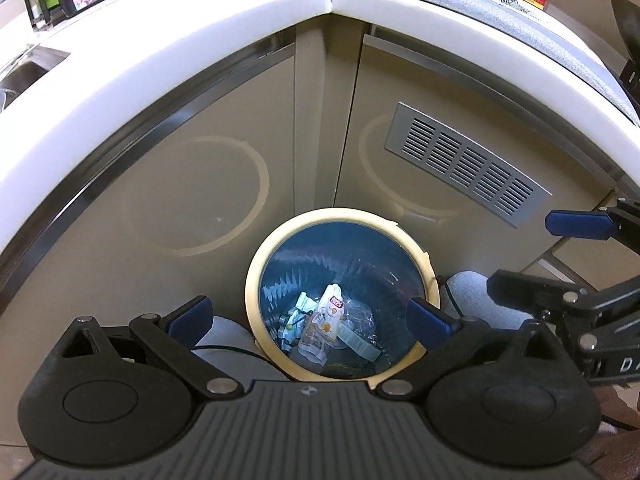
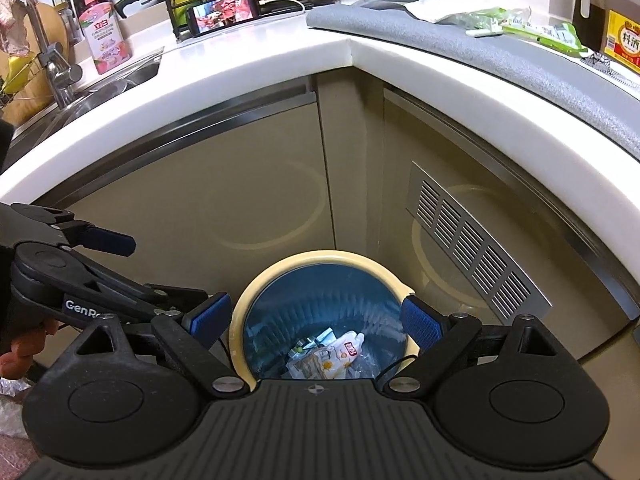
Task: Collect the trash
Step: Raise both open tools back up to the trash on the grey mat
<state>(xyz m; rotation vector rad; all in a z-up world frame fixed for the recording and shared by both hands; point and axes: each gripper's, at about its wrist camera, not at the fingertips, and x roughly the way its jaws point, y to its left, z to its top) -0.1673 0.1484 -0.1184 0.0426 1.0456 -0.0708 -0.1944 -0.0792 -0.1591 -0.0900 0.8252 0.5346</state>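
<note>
A round bin [image 1: 253,280] with a cream rim and a blue liner stands on the floor in the cabinet corner. Inside lie a white drink pouch [image 1: 326,322] and several crumpled wrappers. My left gripper [image 1: 310,318] hovers above the bin, open, with nothing between its blue pads. To its right my right gripper [image 1: 524,254] is also open. In the right wrist view the same bin [image 2: 312,257] lies below my right gripper [image 2: 316,320], open and empty over the pouch [image 2: 340,354]. The left gripper's fingertip [image 2: 110,240] shows at the left.
The white L-shaped counter [image 2: 248,68] overhangs the bin. On its grey mat [image 2: 480,54] lie green wrappers [image 2: 548,34] and white plastic [image 2: 452,2] beside a cooking wine bottle [image 2: 624,40]. A phone [image 2: 224,14], a soap bottle [image 2: 104,36] and the sink [image 2: 120,84] are at the left. A vent grille [image 2: 476,256] sits on the right door.
</note>
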